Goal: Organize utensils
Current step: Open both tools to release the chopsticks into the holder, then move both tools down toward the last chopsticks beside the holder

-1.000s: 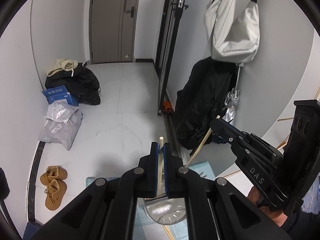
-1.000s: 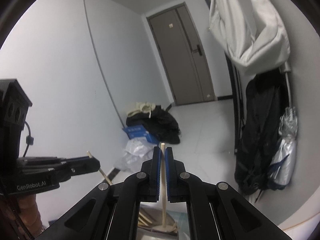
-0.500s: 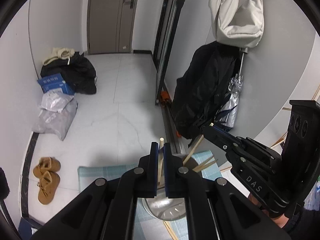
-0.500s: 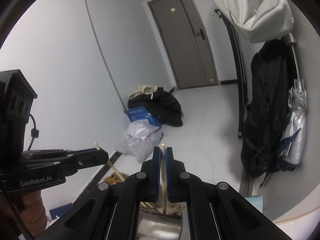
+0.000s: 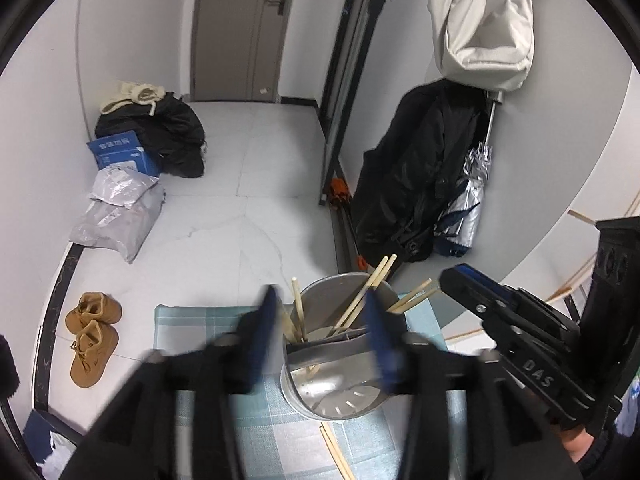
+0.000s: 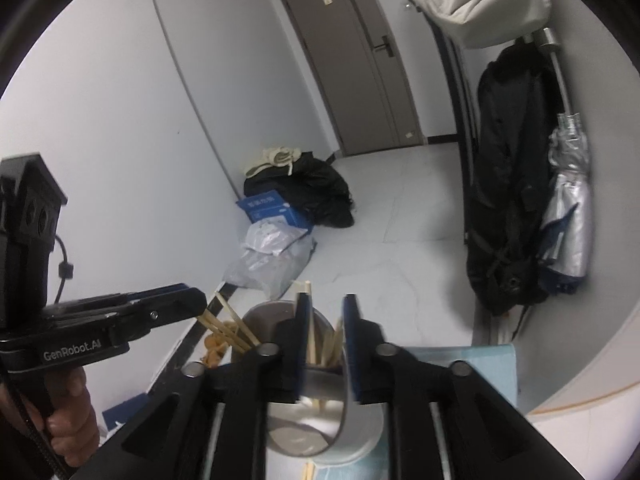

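Note:
A steel utensil holder stands on a blue checked cloth, with several wooden chopsticks leaning inside it. My left gripper hovers just over its rim. Its blurred jaws are opening, and one chopstick stands loose between them in the holder. In the right wrist view my right gripper is right above the same holder, jaws opening. A chopstick rises between them from the holder, and the pads do not press on it. Each gripper shows in the other's view, right and left.
Two loose chopsticks lie on the cloth in front of the holder. The table's far edge drops to a tiled floor with brown boots, parcels and a black coat. A hand grips the left tool.
Both grippers have come down over the holder, which now fills the lower frame. Each pair of jaws was shut on a chopstick and has now parted, leaving the chopsticks in the holder.

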A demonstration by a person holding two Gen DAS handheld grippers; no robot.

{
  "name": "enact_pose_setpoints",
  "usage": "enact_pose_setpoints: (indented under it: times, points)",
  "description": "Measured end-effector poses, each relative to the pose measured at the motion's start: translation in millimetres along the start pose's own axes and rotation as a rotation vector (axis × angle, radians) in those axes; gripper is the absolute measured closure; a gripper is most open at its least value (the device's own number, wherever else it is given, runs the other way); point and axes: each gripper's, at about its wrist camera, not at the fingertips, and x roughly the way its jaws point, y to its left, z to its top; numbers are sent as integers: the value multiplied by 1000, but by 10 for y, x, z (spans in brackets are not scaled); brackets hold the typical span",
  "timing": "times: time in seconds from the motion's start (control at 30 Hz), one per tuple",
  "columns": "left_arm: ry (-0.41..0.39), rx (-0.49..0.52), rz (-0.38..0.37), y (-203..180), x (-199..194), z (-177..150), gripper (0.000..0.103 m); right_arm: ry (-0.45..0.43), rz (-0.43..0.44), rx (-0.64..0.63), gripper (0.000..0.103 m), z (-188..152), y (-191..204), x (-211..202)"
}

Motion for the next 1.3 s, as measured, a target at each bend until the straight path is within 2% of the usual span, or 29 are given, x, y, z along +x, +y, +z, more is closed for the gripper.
enact_pose_setpoints:
  times: [0.1, 0.2, 0.27, 0.4, 0.47, 0.67, 0.8, 1.03, 1.17, 1.3]
  points:
    - [-39, -7, 29, -17, -114, -50, 40, -12, -16, 3, 73, -24, 7, -139]
    - [-56, -19, 46, -27, -219, -85, 39, -31, -32, 10, 70, -48, 18, -289]
    - [-83, -20, 68, -51, -323, -102, 37, -46, -40, 11, 63, -62, 35, -392]
    - [-152, -15, 115, -95, -524, -149, 22, -76, -43, 5, 52, -85, 85, -601]
    - [-184, -18, 126, -111, -622, -188, 20, -88, -40, 8, 49, -101, 96, -681]
    - [-204, -45, 167, -142, -726, -318, 9, -106, -44, 1, 39, -221, 170, -911]
    - [-216, -60, 170, -158, -804, -427, 8, -99, -46, -6, 37, -308, 206, -1017]
    - [-244, -77, 176, -182, -935, -607, 8, -116, -61, -11, 26, -446, 240, -1184]
    - [-269, -85, 195, -165, -975, -739, 7, -110, -81, -31, 25, -574, 275, -1198]
    - [-259, -84, 196, -158, -938, -872, 7, -96, -102, -44, 25, -729, 309, -1196]
